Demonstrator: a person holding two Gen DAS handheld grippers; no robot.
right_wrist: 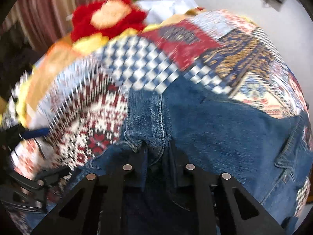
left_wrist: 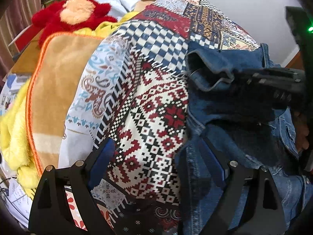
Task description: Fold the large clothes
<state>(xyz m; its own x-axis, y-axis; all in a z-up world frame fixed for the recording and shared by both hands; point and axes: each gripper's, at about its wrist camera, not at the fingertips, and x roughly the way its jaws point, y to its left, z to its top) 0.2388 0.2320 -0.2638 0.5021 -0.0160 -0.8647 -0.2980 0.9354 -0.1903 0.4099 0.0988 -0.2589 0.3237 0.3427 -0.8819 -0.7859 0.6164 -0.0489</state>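
A blue denim jacket (left_wrist: 244,137) lies on a patchwork-patterned bedspread (left_wrist: 152,105). My left gripper (left_wrist: 156,156) is open just above the spread, its right finger over the jacket's left edge, nothing between the jaws. My right gripper (right_wrist: 156,152) is shut on a bunched fold of the denim jacket (right_wrist: 225,125) and holds it lifted; it also shows in the left wrist view (left_wrist: 260,82), gripping the sleeve end. The right wrist view is motion-blurred.
A tan blanket with orange trim (left_wrist: 58,90), a yellow fleece (left_wrist: 13,129) and a red plush toy (left_wrist: 72,13) lie at the left and far end of the bed. A white wall (left_wrist: 244,5) stands behind. Striped curtains (right_wrist: 43,13) hang at the left.
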